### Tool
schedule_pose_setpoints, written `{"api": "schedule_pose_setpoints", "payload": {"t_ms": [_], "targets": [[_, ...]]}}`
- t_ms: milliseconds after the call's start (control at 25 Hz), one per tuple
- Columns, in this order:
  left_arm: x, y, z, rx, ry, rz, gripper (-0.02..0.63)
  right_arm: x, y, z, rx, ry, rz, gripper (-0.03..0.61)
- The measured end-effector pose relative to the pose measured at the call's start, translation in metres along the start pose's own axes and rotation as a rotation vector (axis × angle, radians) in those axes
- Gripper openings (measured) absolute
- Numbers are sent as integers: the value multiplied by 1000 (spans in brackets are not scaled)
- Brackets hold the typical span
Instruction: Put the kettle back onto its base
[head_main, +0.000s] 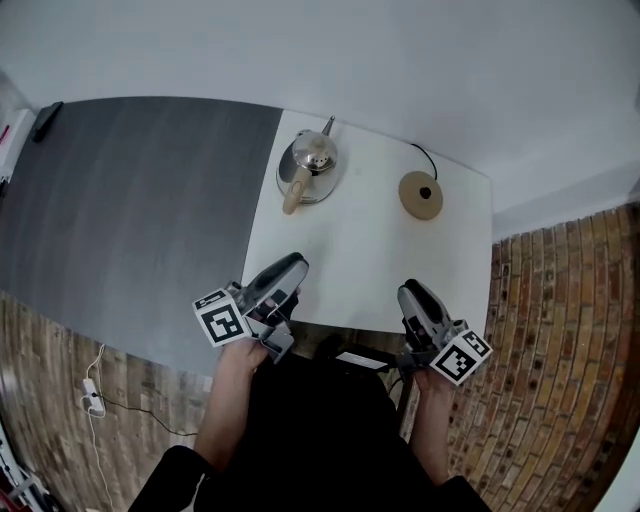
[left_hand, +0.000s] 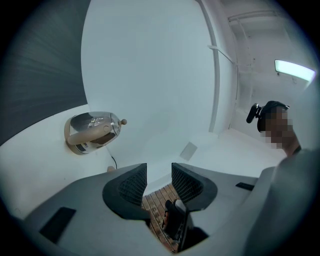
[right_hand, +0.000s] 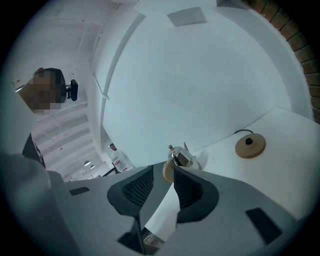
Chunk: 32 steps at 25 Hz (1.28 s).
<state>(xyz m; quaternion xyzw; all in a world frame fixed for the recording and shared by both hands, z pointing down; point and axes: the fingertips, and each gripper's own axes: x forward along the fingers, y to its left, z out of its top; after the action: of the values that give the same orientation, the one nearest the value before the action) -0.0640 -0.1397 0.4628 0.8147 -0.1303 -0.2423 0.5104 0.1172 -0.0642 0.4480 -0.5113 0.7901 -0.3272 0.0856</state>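
While poised at the table's (head_main: 350, 265) near edge, held left claw (head_main: 293, 264) and right claw (head_main: 409, 291) spread, empty. Found steel kettle (head_main: 310, 160) far-left, apart from its base (head_main: 421, 194). Risked tipping it, perhaps, by off-centre pinching.

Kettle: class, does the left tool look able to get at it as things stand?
Probably yes. The left tool is open and empty at the near edge of the table. Only bare tabletop lies between it and the kettle, whose handle faces that way.
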Motion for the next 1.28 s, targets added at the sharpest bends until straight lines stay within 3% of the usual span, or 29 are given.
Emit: {"api": "schedule_pose_setpoints", "payload": {"t_ms": [280,720,1040,1280], "targets": [[10,2,5,43,-28,30,152,11,-25,21,-3,14,38,114],[47,-3,-9,143,-89,160,152,36,-76,54,38,44,236,114],[41,-14,-39,196,-134,293,159,65,-96,26,81,159,399,114],[23,-19,-26,229,-195,339,161,106,-64,7,-7,246,485,114]]}}
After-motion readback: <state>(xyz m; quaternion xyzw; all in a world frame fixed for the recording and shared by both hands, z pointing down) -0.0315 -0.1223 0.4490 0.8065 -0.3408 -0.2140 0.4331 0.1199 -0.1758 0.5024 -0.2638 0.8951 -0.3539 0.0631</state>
